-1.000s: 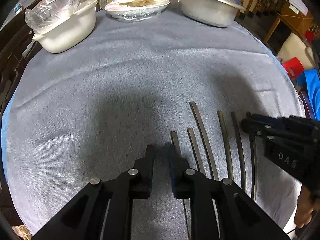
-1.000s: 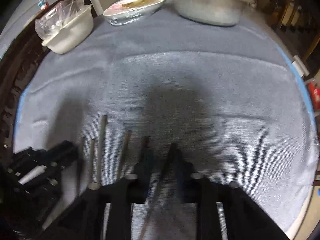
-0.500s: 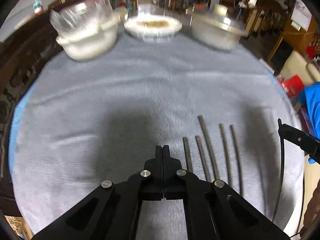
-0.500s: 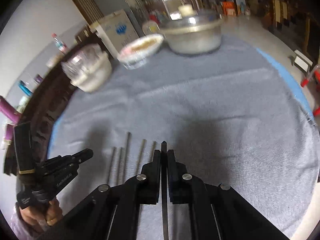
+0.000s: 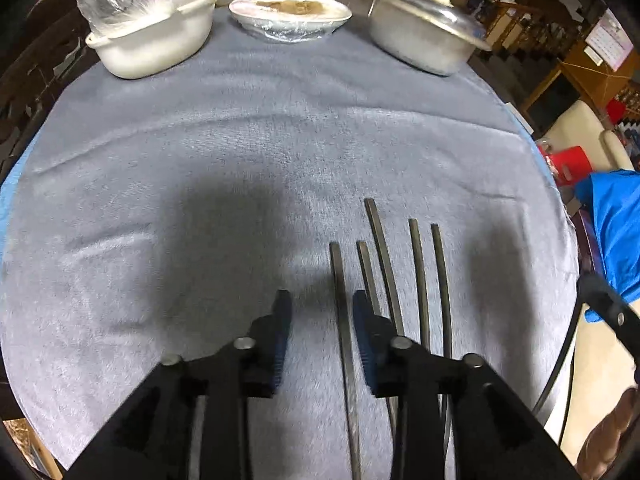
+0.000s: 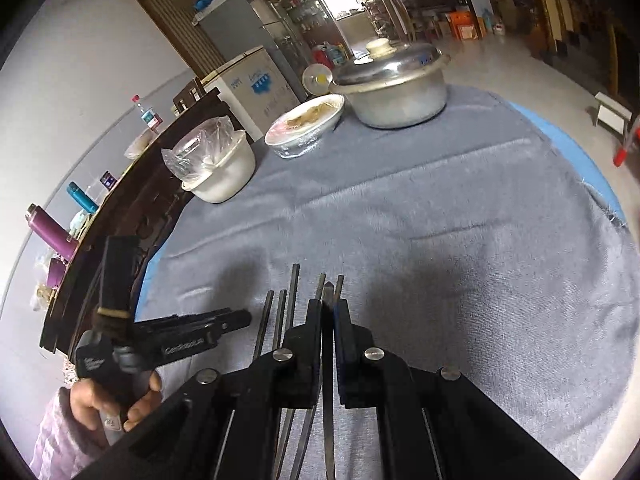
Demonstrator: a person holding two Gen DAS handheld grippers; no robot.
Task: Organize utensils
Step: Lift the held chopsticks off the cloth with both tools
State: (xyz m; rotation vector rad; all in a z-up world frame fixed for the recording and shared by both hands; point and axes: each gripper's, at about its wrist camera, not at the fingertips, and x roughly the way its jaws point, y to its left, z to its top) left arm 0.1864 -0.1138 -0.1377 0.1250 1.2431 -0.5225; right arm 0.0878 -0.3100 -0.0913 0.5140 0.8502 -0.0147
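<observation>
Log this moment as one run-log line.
left gripper: open, straddling leftmost chopstick | right gripper: shut on chopstick, lifted | row of chopsticks on cloth

Left gripper (image 5: pixel 322 300), jaws apart, low over a grey tablecloth (image 5: pixel 240 152). Five dark chopsticks (image 5: pixel 416 264) lie roughly parallel; the leftmost chopstick (image 5: pixel 340 304) runs between the fingers. Beyond: white bowl (image 5: pixel 156 40), covered plate (image 5: pixel 290 10), lidded pot (image 5: pixel 424 36).
</observation>
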